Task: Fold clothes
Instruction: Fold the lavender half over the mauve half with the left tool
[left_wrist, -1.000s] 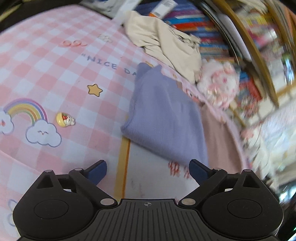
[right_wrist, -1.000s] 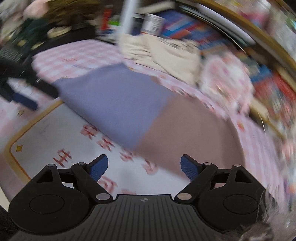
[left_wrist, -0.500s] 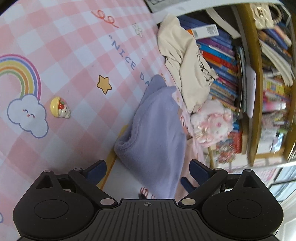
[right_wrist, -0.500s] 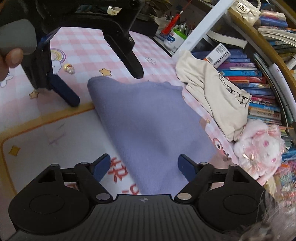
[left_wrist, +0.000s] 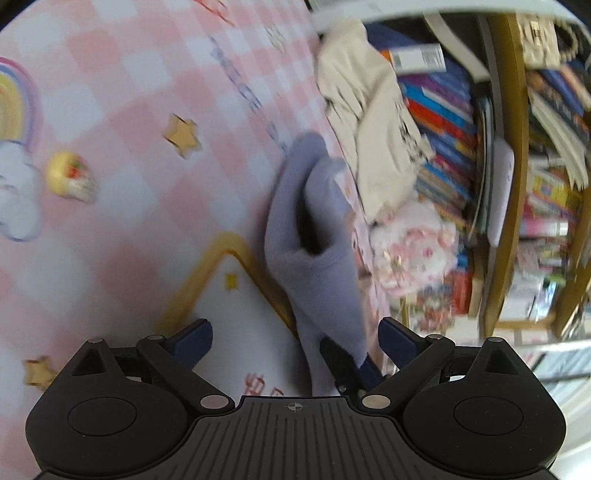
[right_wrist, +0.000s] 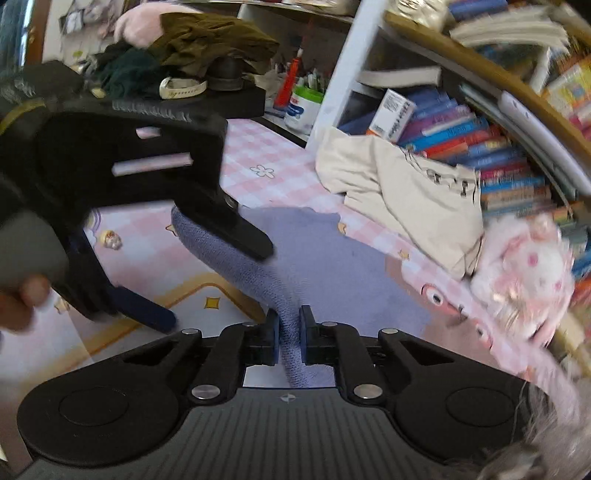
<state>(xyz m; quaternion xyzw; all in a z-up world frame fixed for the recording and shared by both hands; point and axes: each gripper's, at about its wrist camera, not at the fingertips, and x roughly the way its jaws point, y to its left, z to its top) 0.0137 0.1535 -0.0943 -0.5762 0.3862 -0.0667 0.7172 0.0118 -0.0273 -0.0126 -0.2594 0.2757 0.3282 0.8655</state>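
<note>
On the pink checked table (right_wrist: 266, 147), a lavender knit garment (right_wrist: 332, 266) lies partly folded. Its near edge is pinched between the closed fingers of the right hand-held gripper (right_wrist: 289, 334); the left hand-held gripper (left_wrist: 293, 338) is spread open beside it. Soft, light, limp cloth is judged; edges and corners are best gripped.

Motion blur smears the bookshelf (left_wrist: 461, 122) and plush toy (right_wrist: 524, 273); the lavender garment's (right_wrist: 314, 258) near edge is hidden behind the right tongs (right_wrist: 289, 334).
</note>
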